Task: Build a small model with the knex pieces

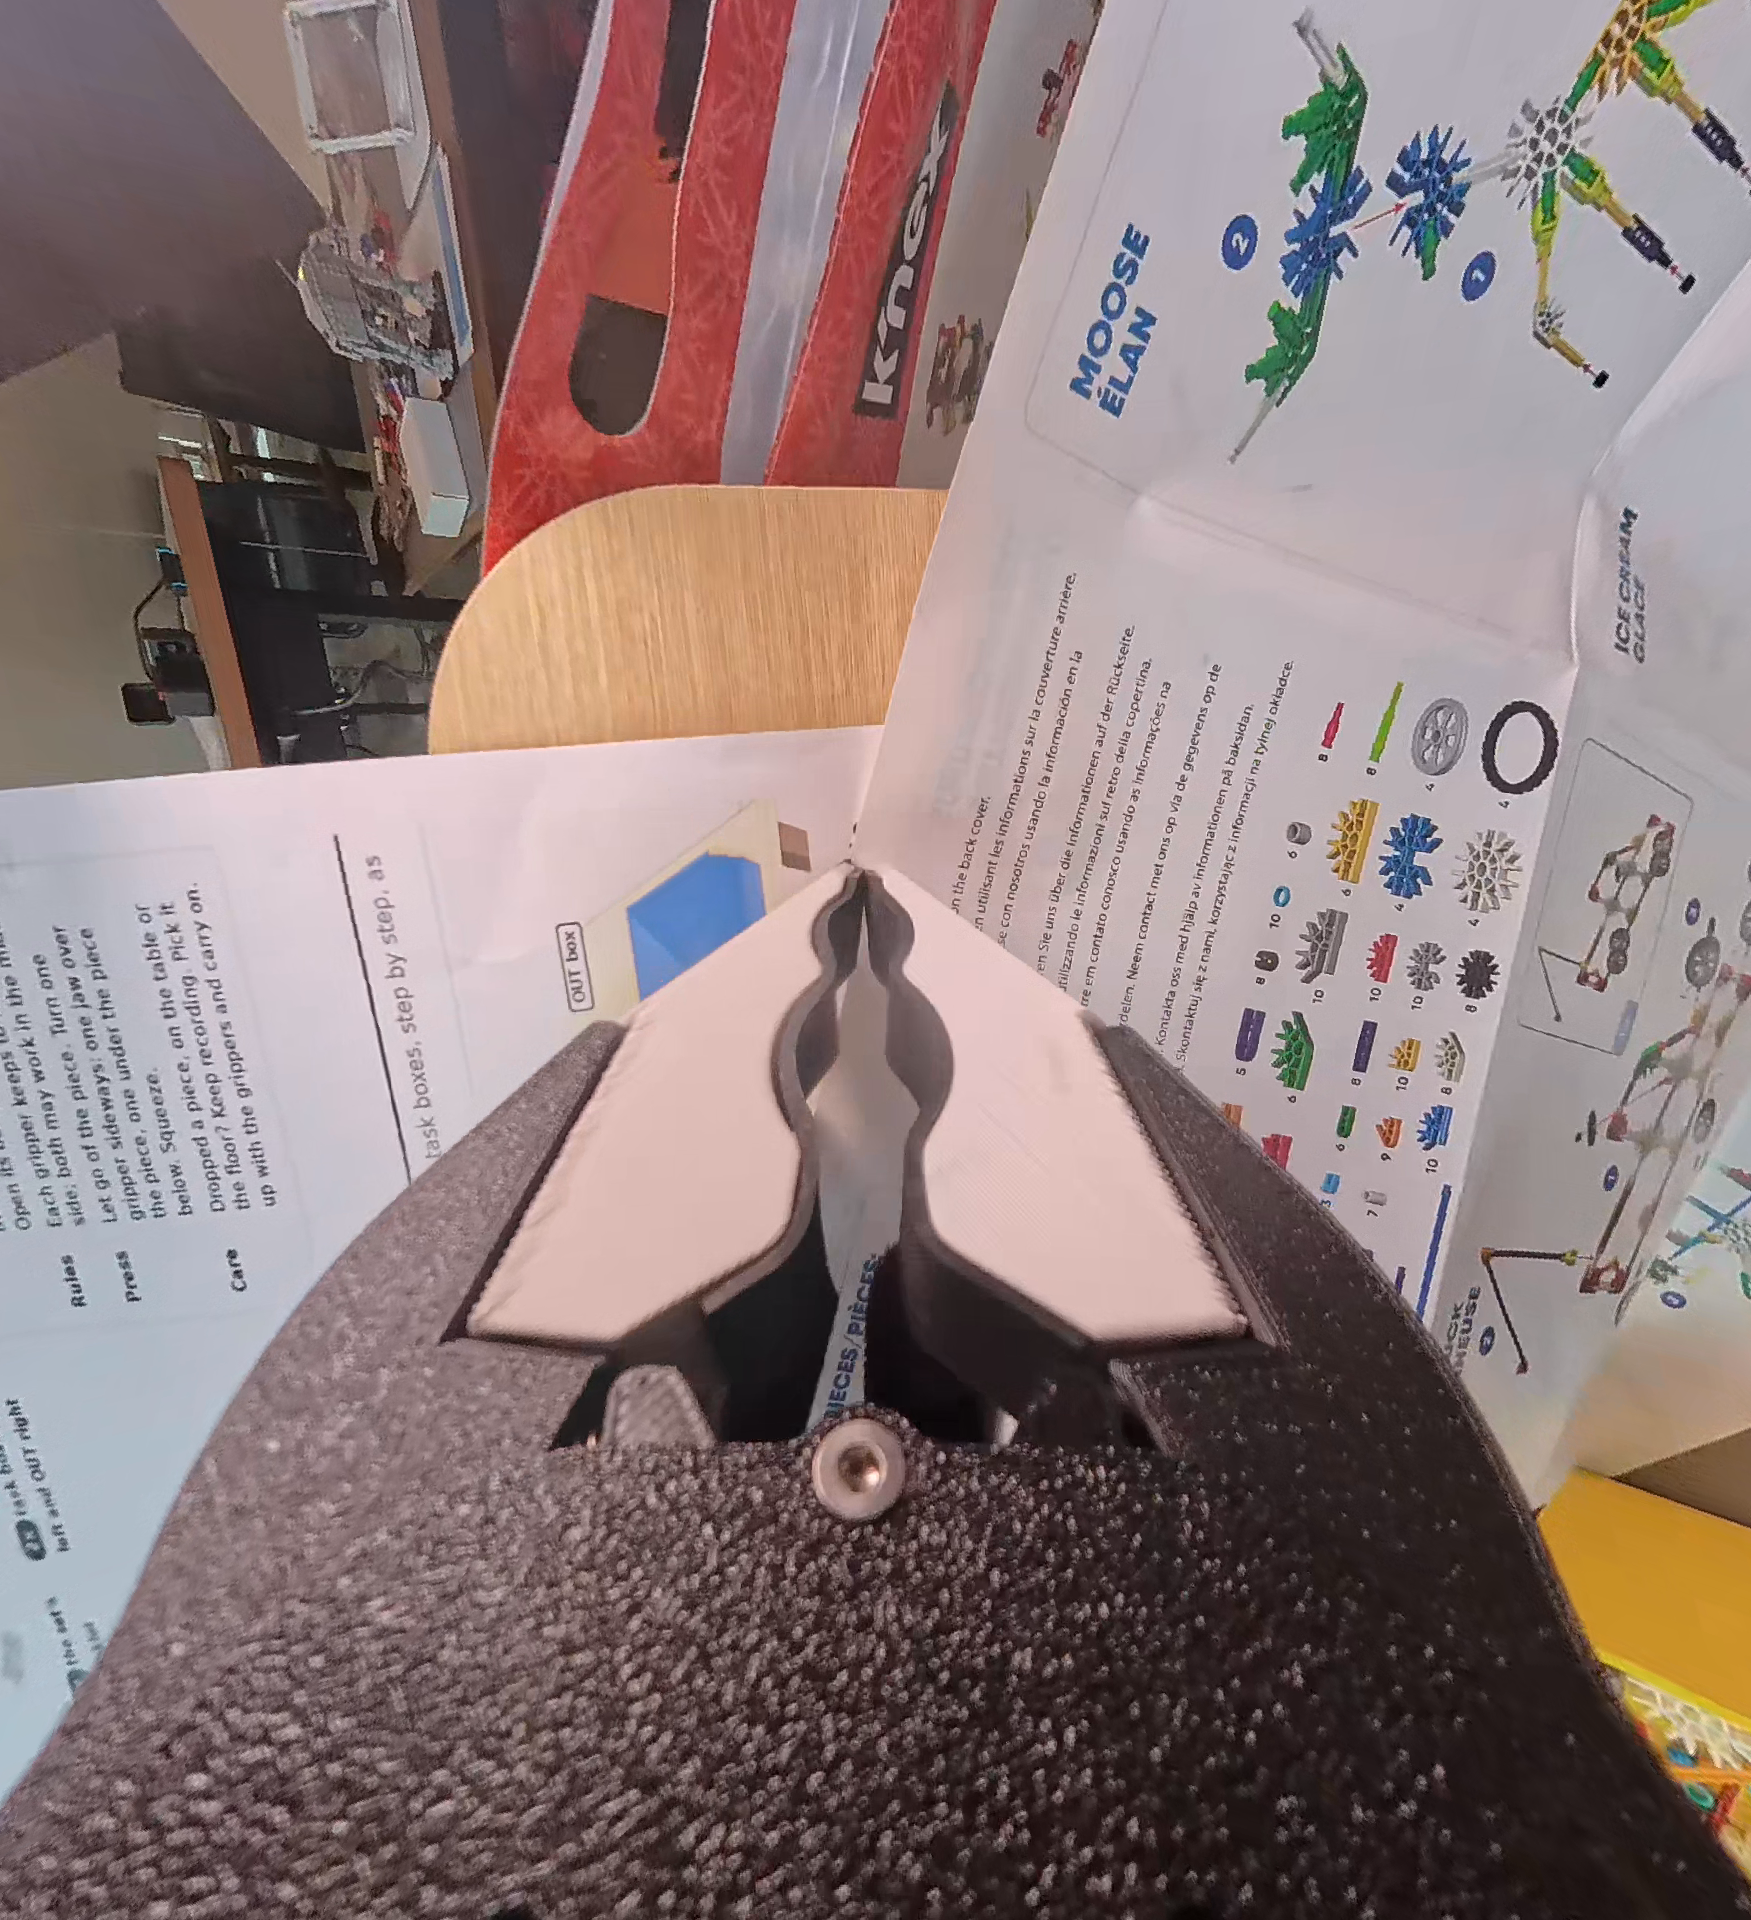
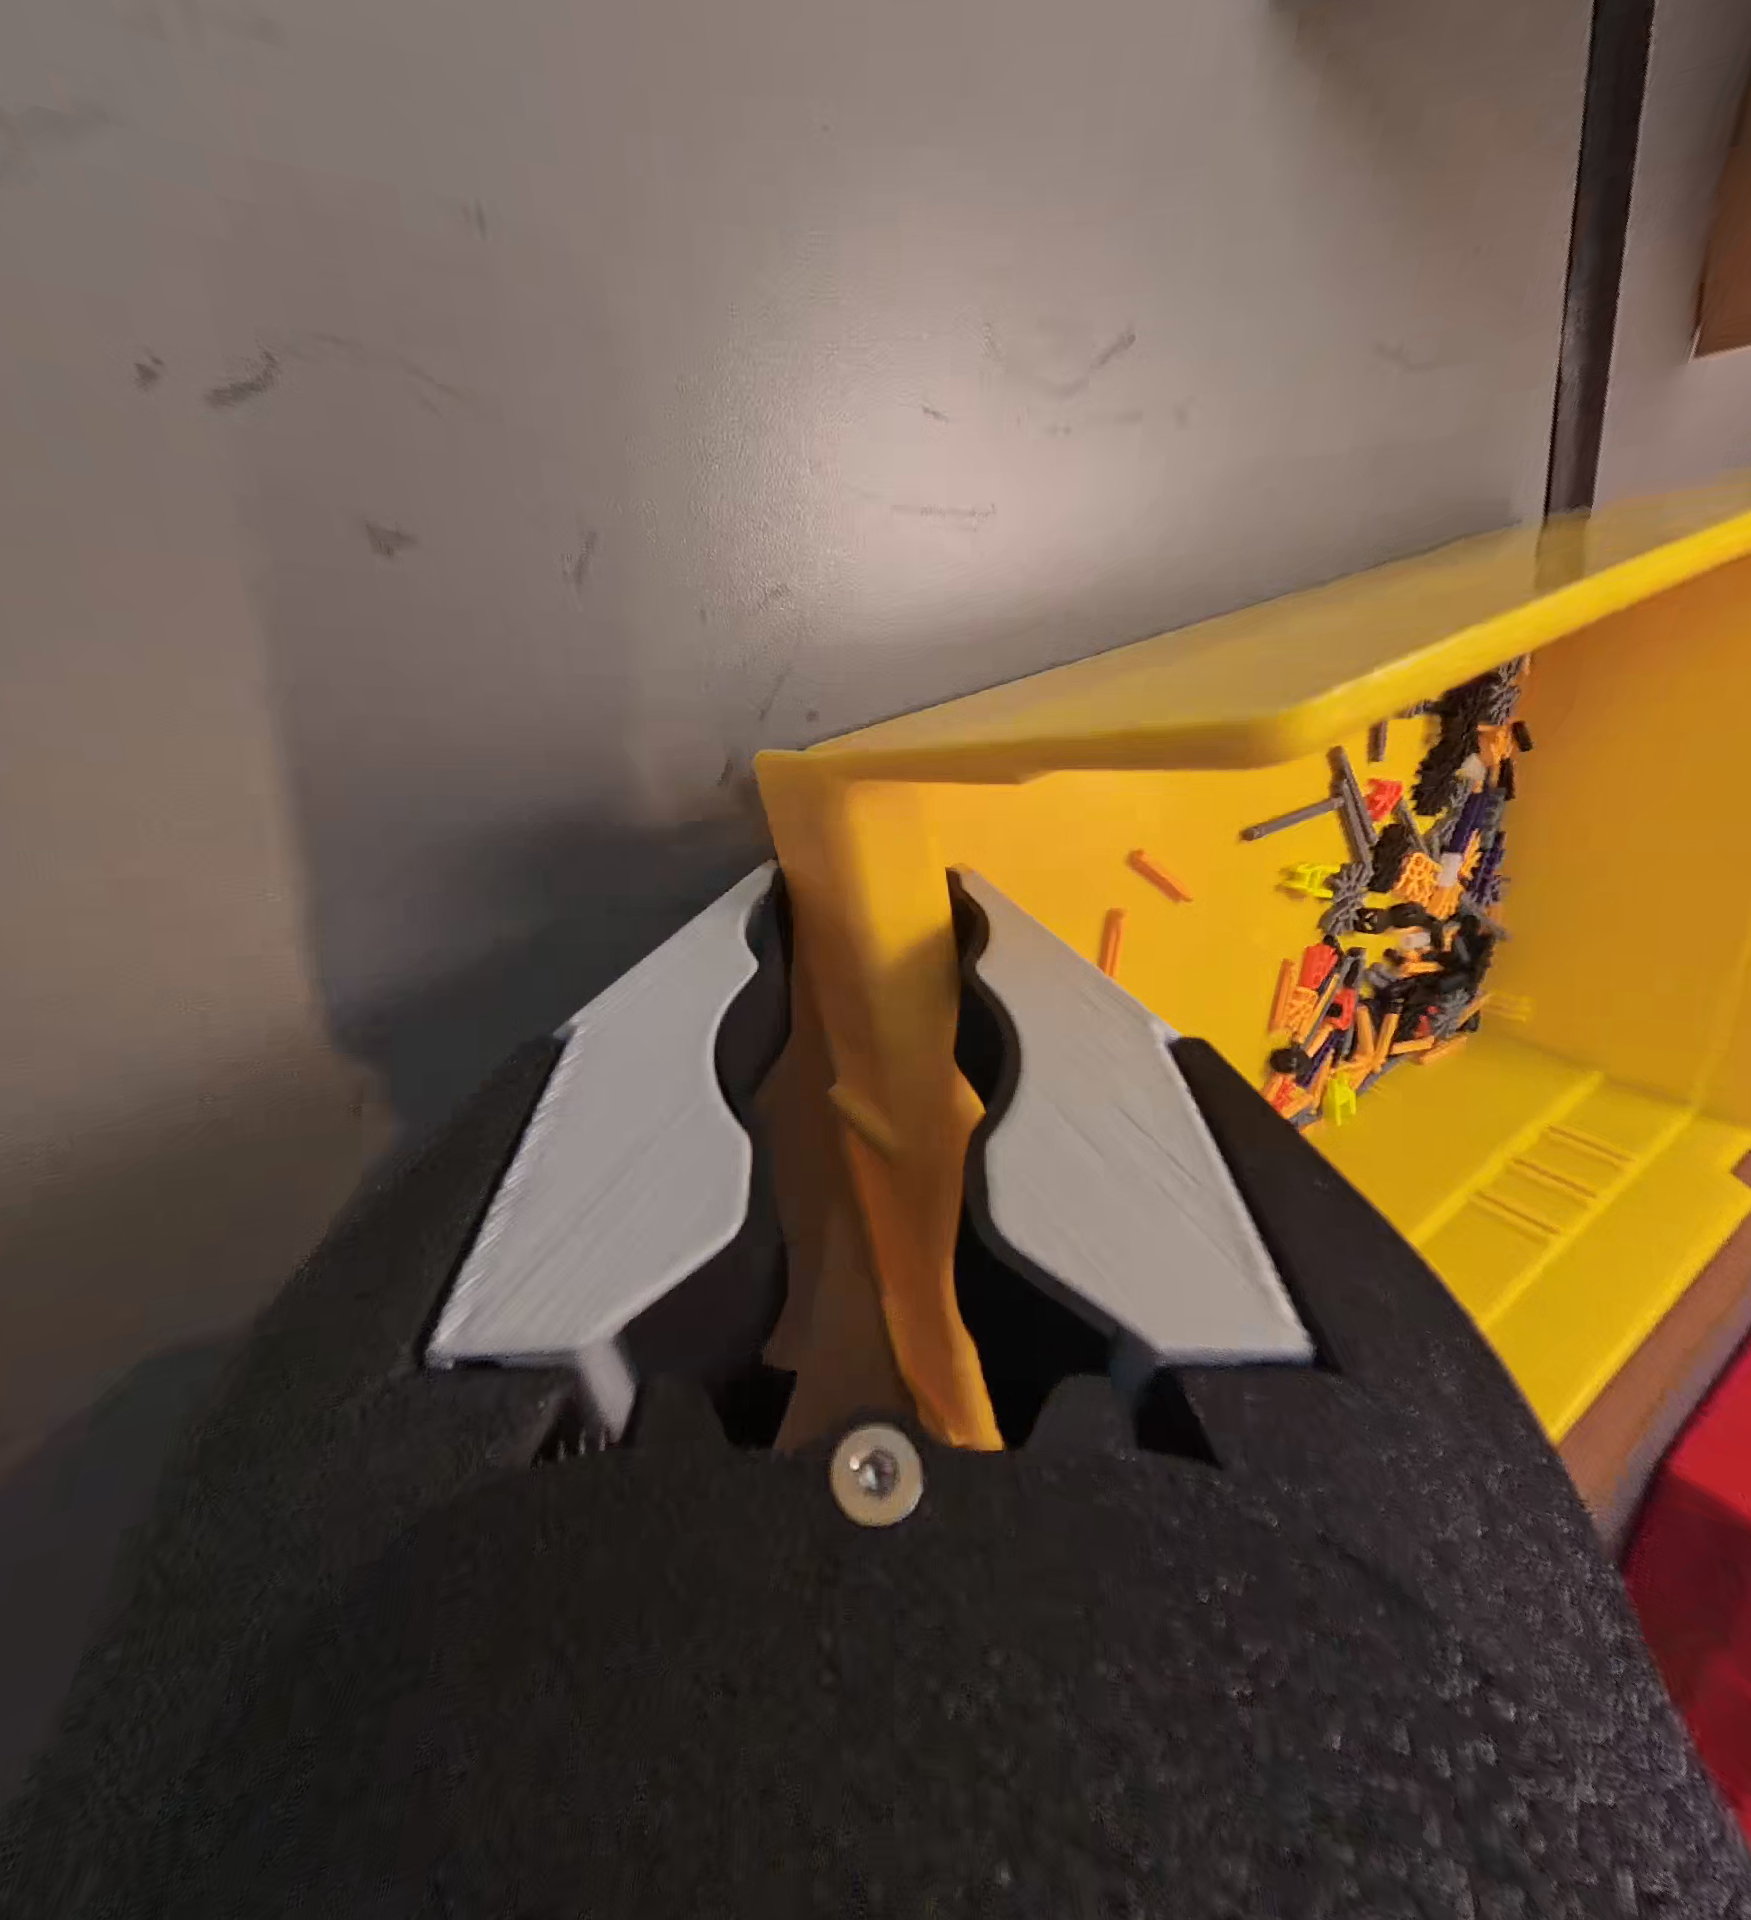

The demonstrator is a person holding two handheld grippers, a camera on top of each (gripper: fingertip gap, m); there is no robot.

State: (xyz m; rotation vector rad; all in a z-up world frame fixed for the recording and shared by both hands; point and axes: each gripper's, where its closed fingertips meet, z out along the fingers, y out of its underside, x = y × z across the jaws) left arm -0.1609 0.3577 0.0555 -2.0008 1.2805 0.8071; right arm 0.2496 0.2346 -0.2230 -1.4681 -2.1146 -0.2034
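Note:
My left gripper (image 1: 863, 878) is shut on the edge of a folded white instruction sheet (image 1: 1266, 623) printed with coloured building-toy models and parts. The sheet stands up to the right of the fingers, and a strip of it shows between them. My right gripper (image 2: 866, 883) is shut on the corner wall of a yellow plastic box (image 2: 1629, 935). The yellow wall runs down between its two grey fingers (image 2: 632, 1122). A heap of small orange, black, grey and purple toy pieces (image 2: 1401, 914) lies at the far end inside the box.
A second white printed sheet (image 1: 227, 987) lies left of the left gripper. A red toy box (image 1: 746, 260) and a light wooden board (image 1: 684, 613) are behind it. The yellow box (image 1: 1702, 1579) shows at lower right. A scuffed grey surface (image 2: 538, 416) and something red (image 2: 1744, 1507) flank the right gripper. Left tips to right tips: about 50 centimeters.

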